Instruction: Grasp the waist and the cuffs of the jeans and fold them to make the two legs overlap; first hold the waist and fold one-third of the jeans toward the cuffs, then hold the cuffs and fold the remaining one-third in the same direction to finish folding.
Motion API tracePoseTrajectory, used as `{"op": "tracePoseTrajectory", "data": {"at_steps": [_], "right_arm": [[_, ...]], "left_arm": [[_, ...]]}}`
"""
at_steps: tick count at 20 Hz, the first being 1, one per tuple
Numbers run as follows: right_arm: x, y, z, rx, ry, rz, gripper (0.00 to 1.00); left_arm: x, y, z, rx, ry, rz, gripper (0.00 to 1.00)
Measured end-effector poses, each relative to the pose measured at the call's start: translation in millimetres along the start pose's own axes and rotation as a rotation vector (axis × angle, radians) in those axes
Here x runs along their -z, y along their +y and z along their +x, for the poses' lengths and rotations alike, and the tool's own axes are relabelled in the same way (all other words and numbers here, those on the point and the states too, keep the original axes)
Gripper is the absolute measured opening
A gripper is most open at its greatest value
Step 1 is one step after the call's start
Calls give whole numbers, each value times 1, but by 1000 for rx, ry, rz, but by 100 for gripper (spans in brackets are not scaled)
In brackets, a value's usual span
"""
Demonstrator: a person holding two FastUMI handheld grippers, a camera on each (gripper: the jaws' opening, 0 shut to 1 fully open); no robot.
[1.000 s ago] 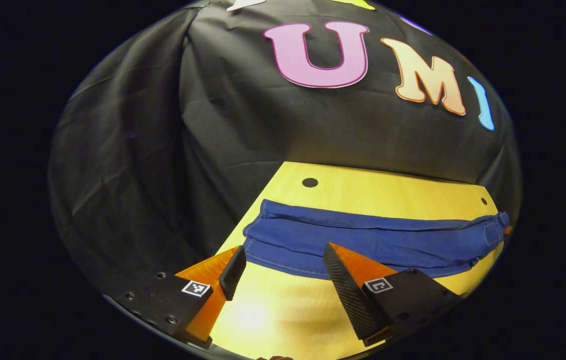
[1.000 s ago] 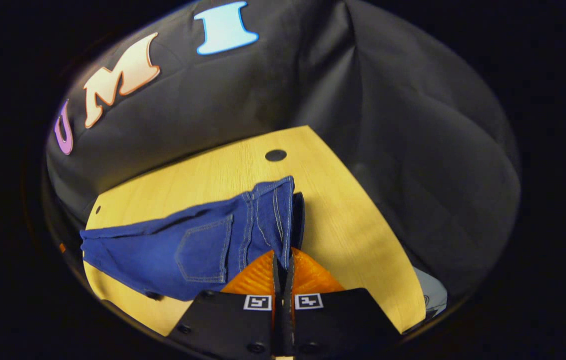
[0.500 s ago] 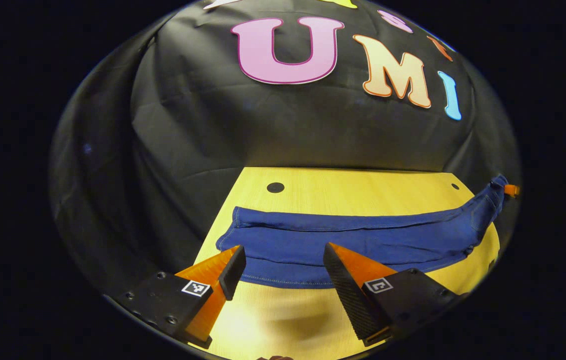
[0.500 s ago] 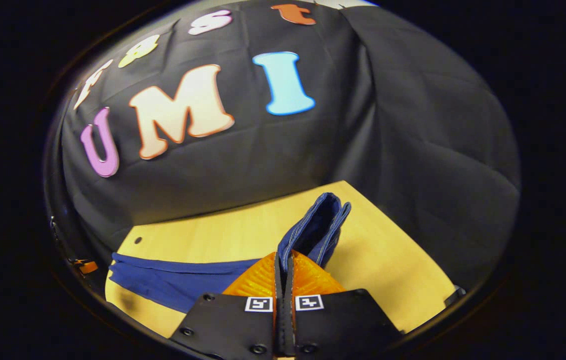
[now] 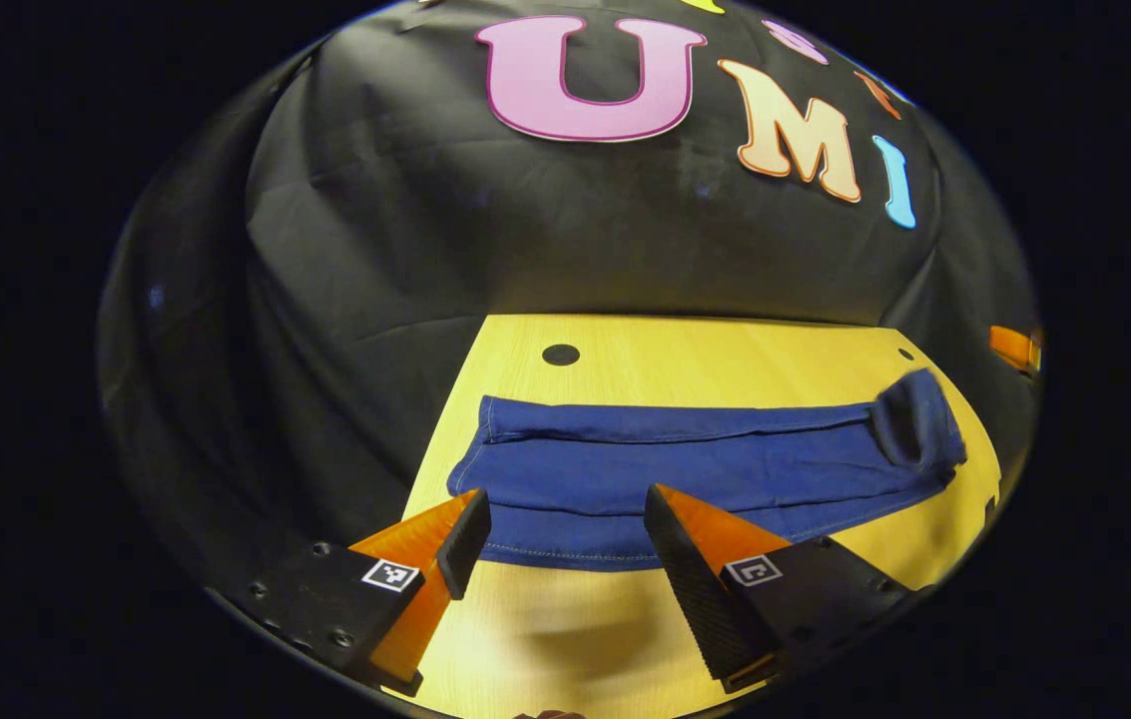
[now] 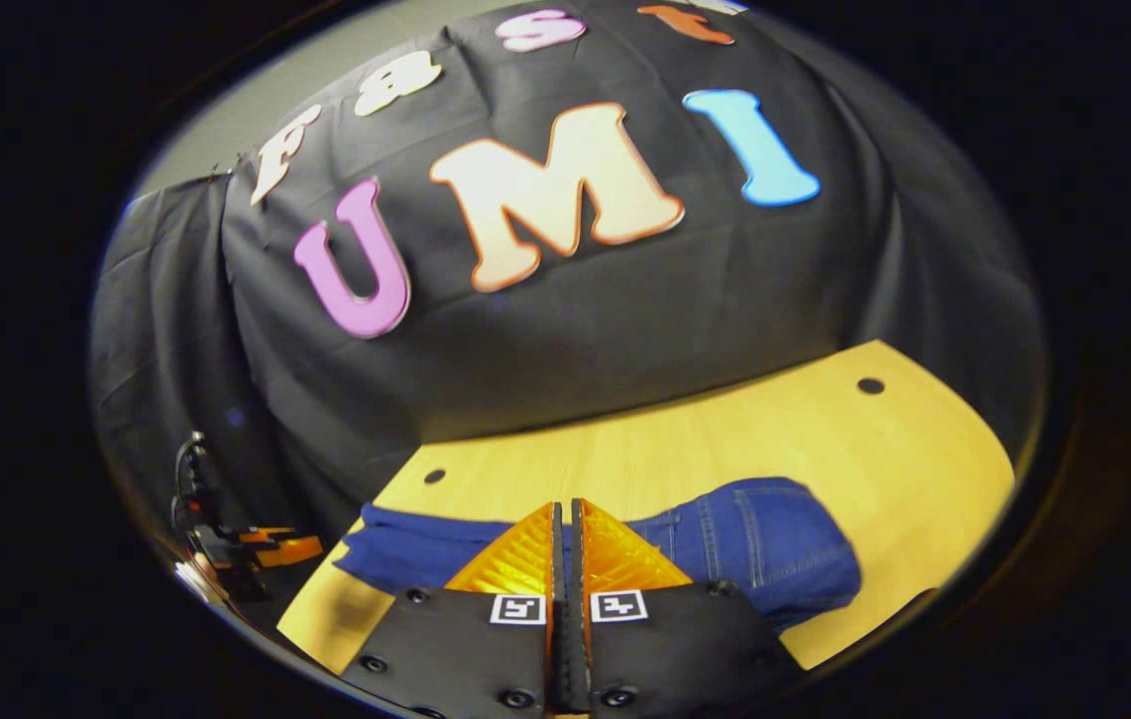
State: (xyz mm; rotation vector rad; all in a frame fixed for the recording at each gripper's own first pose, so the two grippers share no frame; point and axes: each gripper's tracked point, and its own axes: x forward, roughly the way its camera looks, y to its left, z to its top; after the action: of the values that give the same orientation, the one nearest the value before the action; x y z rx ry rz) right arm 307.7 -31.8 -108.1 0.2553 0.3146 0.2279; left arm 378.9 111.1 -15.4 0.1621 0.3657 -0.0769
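Left gripper view: the left gripper (image 5: 565, 529) hangs low over the near edge of the wooden table (image 5: 725, 350), its two fingers spread wide apart with nothing between them. Across the gap lies the near hem of the jeans (image 5: 685, 469), which stretch as a long blue band from left to right across the table. The cuffs end (image 5: 490, 449) sits at the left, flat and squared off, with a line of light stitching along the near edge. At the right the waist end (image 5: 914, 429) is turned over onto the legs in a rounded fold. A dark round hole (image 5: 560, 354) marks the table beyond the jeans, near the far left corner. Part of another gripper (image 5: 1014, 347) shows at the far right, raised above the table.

Right gripper view: the right gripper (image 6: 565, 544) has its fingers pressed together, with no gap visible. Whether a thin layer of cloth is pinched between them cannot be told from this angle; the tips appear clear of the denim. Behind and to both sides of the fingers the jeans (image 6: 765, 549) lie on the table (image 6: 725, 439), the folded waist with its seams to the right.
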Motion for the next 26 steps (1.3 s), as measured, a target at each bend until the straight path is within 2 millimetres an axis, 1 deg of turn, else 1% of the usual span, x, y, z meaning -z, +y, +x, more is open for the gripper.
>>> {"op": "tracePoseTrajectory", "data": {"at_steps": [2,3,4,6,7,8,9,10,11,13,14,15,16,17,18,19,20,22,23,24,25,26], "right_arm": [[31,6,12,-35,63,-2,2],[50,6,17,-37,98,-15,2],[64,3,19,-29,131,-33,2],[86,-3,20,-2,174,-56,2],[93,-4,15,4,196,-59,3],[106,-3,23,9,211,-64,3],[113,-4,22,11,232,-68,4],[117,-11,13,24,235,-74,17],[120,-13,4,16,252,-70,21],[123,-23,-5,32,265,-82,70],[122,-28,-10,53,266,-84,94],[121,-34,-15,67,264,-83,99],[118,-39,-20,83,258,-76,94],[114,-45,-26,99,255,-68,94],[110,-51,-31,117,246,-61,99],[106,-58,-37,137,236,-61,94],[101,-65,-42,160,227,-66,99],[90,-78,-51,196,204,-62,99],[85,-83,-55,209,192,-48,99],[81,-89,-59,221,185,-34,99],[78,-96,-64,237,178,-25,99],[75,-104,-69,258,174,-25,99]], "left_arm": [[2,5,1,-1,-3,-7,95],[6,7,2,0,2,-12,95],[10,9,5,2,14,-19,95],[17,9,10,14,35,-40,95],[24,14,16,13,53,-50,95],[30,20,22,4,75,-51,95],[34,25,29,-2,87,-52,95],[36,30,35,-7,94,-57,95],[40,35,41,-10,107,-64,95],[43,47,55,-18,128,-78,95],[41,54,62,-23,133,-86,95],[40,58,68,-24,137,-93,95],[38,63,75,-23,137,-100,95],[36,66,81,-21,143,-110,94],[36,70,88,-18,154,-116,93],[37,73,95,-13,161,-122,92],[39,71,101,-1,175,-125,93],[49,70,110,11,219,-120,94],[53,73,114,8,234,-113,95],[55,72,119,10,244,-114,96],[59,73,118,4,260,-111,95],[56,73,118,3,259,-101,95]]}}
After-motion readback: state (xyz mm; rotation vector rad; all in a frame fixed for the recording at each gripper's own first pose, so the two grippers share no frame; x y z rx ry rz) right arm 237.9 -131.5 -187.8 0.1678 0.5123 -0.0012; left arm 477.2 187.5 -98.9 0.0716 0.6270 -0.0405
